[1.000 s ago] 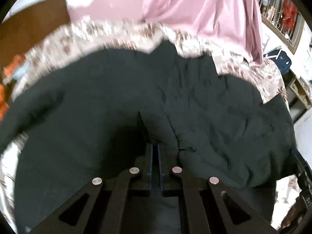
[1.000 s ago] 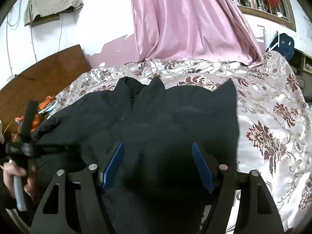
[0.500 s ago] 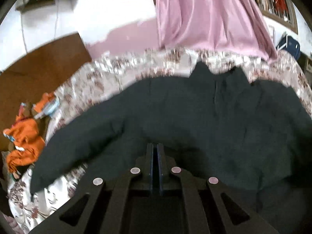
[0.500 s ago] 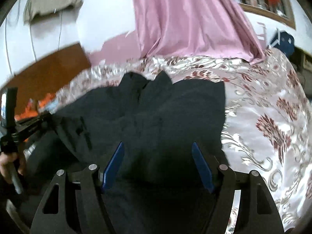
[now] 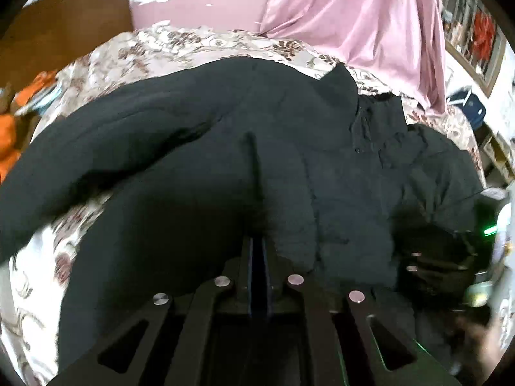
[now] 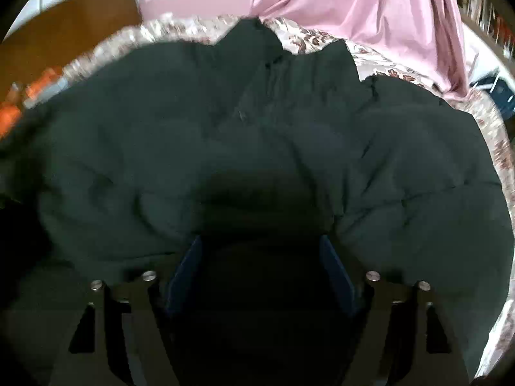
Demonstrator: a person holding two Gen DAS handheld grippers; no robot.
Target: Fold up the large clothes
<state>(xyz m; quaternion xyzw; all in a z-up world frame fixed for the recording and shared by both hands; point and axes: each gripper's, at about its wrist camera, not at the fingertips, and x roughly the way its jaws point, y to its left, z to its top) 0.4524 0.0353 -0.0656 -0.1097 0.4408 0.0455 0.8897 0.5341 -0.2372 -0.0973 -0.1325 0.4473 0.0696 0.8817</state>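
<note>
in the left wrist view one dark padded jacket (image 5: 289, 167) lies spread over one floral bedspread (image 5: 48, 257), filling most of the space ahead of the left gripper (image 5: 257, 247). its two fingers are pressed together, closed; a ridge of the dark cloth runs up from their tips, but whether any of it is pinched between them cannot be told. one sleeve (image 5: 96, 148) stretches away to the left of the tips, and the collar (image 5: 360, 103) sits ahead and to the right. one pink curtain (image 5: 354, 25) hangs beyond the bed, and one heap of orange cloth (image 5: 9, 135) lies far to the left. low on the right, the other gripper's dark frame rests over the jacket. in the right wrist view the same jacket (image 6: 257, 135) covers nearly everything ahead of the right gripper (image 6: 260, 254). its two blue-padded fingers (image 6: 183, 267) stand wide apart and have just been opening further; dark jacket cloth lies in the gap between them, with neither pad seen pressing on it. the collar (image 6: 257, 45) points away, straight ahead, with the curtain (image 6: 370, 9) behind it.
</note>
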